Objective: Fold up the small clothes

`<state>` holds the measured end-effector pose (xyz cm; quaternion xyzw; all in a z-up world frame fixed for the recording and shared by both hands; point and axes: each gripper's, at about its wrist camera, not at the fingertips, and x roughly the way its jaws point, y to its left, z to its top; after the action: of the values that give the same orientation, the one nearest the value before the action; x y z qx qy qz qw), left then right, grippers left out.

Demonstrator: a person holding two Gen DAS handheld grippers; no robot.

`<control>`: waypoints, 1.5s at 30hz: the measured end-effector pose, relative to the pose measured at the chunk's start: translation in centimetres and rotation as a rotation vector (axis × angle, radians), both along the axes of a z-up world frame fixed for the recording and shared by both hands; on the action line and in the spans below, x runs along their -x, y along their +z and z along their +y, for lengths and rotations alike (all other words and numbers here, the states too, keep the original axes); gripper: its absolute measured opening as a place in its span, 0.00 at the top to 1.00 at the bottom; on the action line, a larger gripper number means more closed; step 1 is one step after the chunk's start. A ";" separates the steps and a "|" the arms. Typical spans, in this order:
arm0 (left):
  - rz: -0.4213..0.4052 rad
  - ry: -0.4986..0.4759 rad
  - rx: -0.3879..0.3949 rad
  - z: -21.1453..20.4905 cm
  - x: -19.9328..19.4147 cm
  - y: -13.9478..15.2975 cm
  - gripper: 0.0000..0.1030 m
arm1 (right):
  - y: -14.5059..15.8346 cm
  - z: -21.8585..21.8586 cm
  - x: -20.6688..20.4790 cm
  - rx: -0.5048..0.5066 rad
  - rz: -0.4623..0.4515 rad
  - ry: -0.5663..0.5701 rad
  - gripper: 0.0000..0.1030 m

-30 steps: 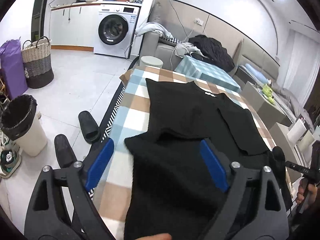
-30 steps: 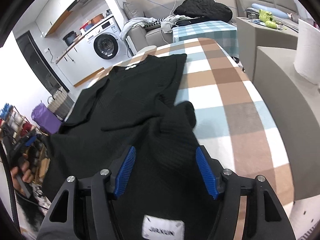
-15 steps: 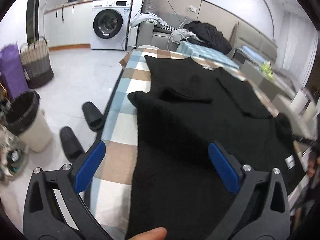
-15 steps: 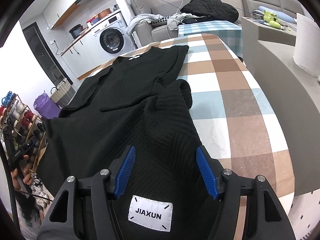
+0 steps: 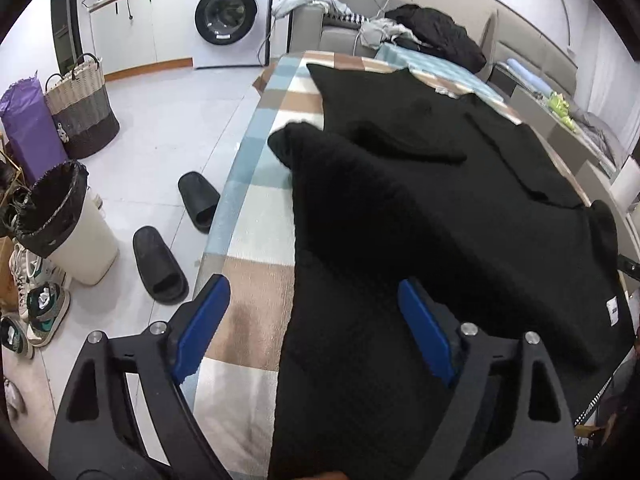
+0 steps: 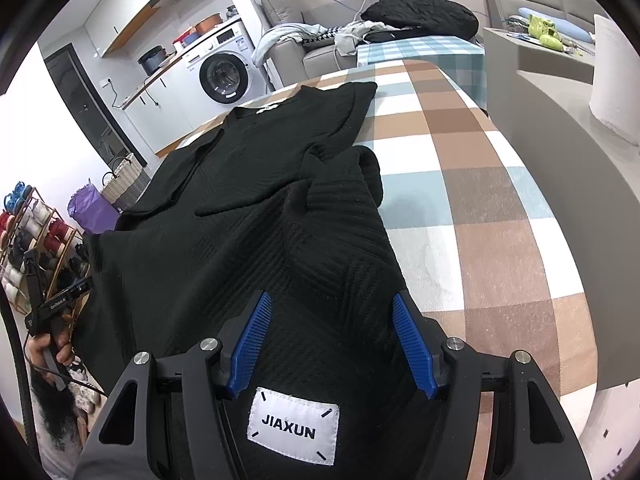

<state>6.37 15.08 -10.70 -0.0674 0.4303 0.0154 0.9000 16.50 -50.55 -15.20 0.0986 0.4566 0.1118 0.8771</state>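
Observation:
A black knit garment (image 5: 400, 200) lies spread on the checked table (image 5: 256, 208), its near part bunched into a fold. My left gripper (image 5: 312, 286) hovers low over the garment's left edge. Its jaws are closing, one blue pad over the cloth and the other over bare table, neither pressing. My right gripper (image 6: 331, 299) stands open over the garment (image 6: 260, 220) at its near hem, and the white JIAXUN label (image 6: 294, 428) lies between its fingers. A hand holds the left gripper's handle (image 6: 48, 304) at the far left of the right wrist view.
On the floor left of the table are two black slippers (image 5: 160, 264), a white bin (image 5: 60, 220) with a black liner, a woven basket (image 5: 80, 108) and a purple bag (image 5: 28, 128). A grey cabinet (image 6: 580, 200) with a paper roll (image 6: 616, 80) flanks the table's right side.
The left gripper has sunk toward the table and tipped down; its jaws widened, then narrowed. In the right wrist view the label has slid further in between the fingers. The right gripper has kept still.

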 end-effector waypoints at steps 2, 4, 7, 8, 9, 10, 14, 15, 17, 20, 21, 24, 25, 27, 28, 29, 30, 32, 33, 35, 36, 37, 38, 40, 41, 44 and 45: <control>0.025 -0.009 0.009 0.0 -0.3 -0.5 0.29 | -0.1 0.1 0.0 -0.004 0.003 0.008 0.37; 0.034 -0.009 0.004 0.0 -0.6 -0.8 0.33 | -0.1 0.2 -0.1 -0.007 0.004 0.013 0.38; 0.041 -0.012 -0.012 -0.1 -0.7 -0.9 0.47 | -0.1 0.5 -0.2 0.008 -0.013 0.020 0.44; 0.037 -0.007 -0.015 -0.1 -0.8 -0.9 0.58 | 0.0 0.7 -0.2 0.015 -0.019 0.020 0.52; 0.033 -0.007 -0.015 0.0 -0.8 -0.9 0.63 | 0.1 0.8 -0.3 0.023 -0.023 0.026 0.63; 0.031 -0.009 -0.011 0.0 -0.8 -0.9 0.76 | 0.1 1.0 -0.4 0.031 -0.027 0.032 0.69; 0.021 -0.019 0.006 0.0 -0.7 -0.9 0.94 | 0.5 1.2 -1.0 0.096 -0.062 0.019 0.95; 0.018 -0.019 0.002 0.0 -0.7 -0.8 0.94 | 0.7 1.0 -1.3 0.117 -0.072 -0.012 0.96; 0.011 -0.013 0.001 -0.1 -0.6 -0.7 0.94 | 0.8 0.2 -1.9 0.126 -0.071 -0.046 0.97; 0.009 -0.008 0.006 -0.2 -0.4 -0.6 0.94 | 0.8 -1.0 -3.1 0.127 -0.063 -0.098 0.97; 0.008 -0.007 0.009 -0.2 -0.3 -0.6 0.95 | 0.7 -1.3 -3.5 0.127 -0.061 -0.110 0.97; 0.005 -0.011 0.001 -0.5 0.2 -0.4 0.95 | 0.3 -1.8 -4.2 0.108 -0.046 -0.127 0.97; 0.004 -0.010 -0.001 -0.5 0.4 -0.4 0.94 | 0.2 -1.8 -4.3 0.105 -0.037 -0.121 0.97; 0.004 -0.016 0.000 -0.5 0.6 -0.4 0.94 | -0.1 -1.6 -4.2 0.107 -0.010 -0.101 0.95; 0.006 -0.019 0.002 -0.6 0.6 -0.4 0.94 | -0.2 -1.6 -4.1 0.091 -0.003 -0.091 0.93; 0.007 -0.019 0.009 -0.5 0.6 -0.3 0.94 | -0.2 -1.7 -4.0 0.069 0.004 -0.078 0.86; 0.001 -0.013 0.018 -0.4 0.6 -0.2 0.94 | -0.3 -1.9 -3.8 0.047 0.010 -0.071 0.74; 0.012 -0.005 0.033 -0.3 0.4 -0.1 0.74 | -0.3 -2.1 -3.4 0.014 0.003 -0.064 0.58; 0.015 -0.002 0.039 -0.2 0.2 -0.1 0.66 | -0.2 -2.2 -3.3 0.002 -0.009 -0.059 0.56; -0.002 0.007 0.045 -0.2 -0.1 0.1 0.48 | -0.2 -2.1 -3.4 -0.006 -0.008 -0.053 0.56; -0.011 0.012 0.048 -0.2 -0.3 0.2 0.48 | -0.3 -2.2 -3.6 -0.006 -0.002 -0.057 0.56; -0.006 0.003 0.050 -0.4 -0.7 0.1 0.48 | -0.3 -2.2 -3.8 -0.006 0.002 -0.058 0.55; 0.003 -0.004 0.050 -0.5 -1.1 0.1 0.48 | -0.4 -2.2 -4.0 -0.004 0.008 -0.059 0.55; 0.025 -0.003 0.040 -0.7 -2.0 -0.1 0.48 | -0.7 -2.0 -4.6 0.009 0.019 -0.058 0.55; 0.045 -0.002 0.036 -0.9 -2.5 -0.2 0.48 | -0.7 -1.9 -4.9 0.015 0.021 -0.057 0.55; 0.080 0.001 0.036 -1.1 -3.6 -0.5 0.48 | -0.8 -1.4 -5.7 0.024 0.016 -0.037 0.55; 0.080 0.002 0.036 -1.1 -3.8 -0.5 0.50 | -0.8 -1.1 -5.9 0.029 0.010 -0.025 0.56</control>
<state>10.18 13.94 -11.24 -0.0834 0.4661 0.0114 0.8807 22.38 -51.62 -15.99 0.0921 0.4615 0.0938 0.8774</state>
